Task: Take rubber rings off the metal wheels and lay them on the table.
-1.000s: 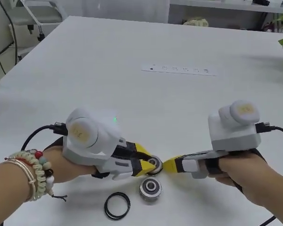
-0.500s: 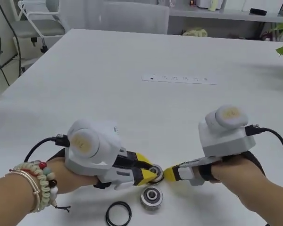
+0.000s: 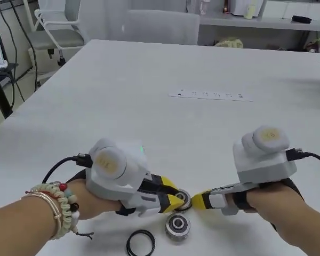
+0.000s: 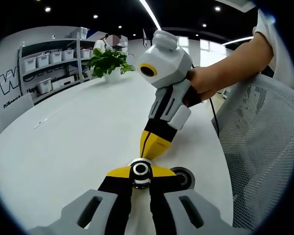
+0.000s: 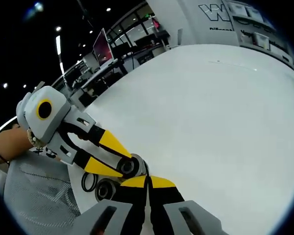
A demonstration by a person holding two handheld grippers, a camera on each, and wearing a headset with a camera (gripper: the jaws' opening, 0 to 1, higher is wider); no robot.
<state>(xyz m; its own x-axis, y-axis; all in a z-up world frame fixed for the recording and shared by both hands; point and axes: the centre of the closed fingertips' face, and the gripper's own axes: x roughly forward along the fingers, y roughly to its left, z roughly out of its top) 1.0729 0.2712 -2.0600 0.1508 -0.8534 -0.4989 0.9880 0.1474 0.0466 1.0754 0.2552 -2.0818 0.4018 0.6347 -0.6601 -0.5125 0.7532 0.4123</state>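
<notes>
White table [image 3: 149,80] with power strip [image 3: 210,95], shelves [image 3: 256,20] behind; left gripper [image 3: 177,201] fingers clamp a wheel [image 4: 140,171]; right gripper [image 5: 147,180] fingers pressed together

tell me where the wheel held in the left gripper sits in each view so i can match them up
Head view: the held wheel is low centre, just above the loose wheel.
Left gripper view: low centre, clamped between that view's own jaws.
Right gripper view: lower left of centre, just past the tips of that view's own jaws.
Shared landmark: the loose wheel, close beside it in all three.
</notes>
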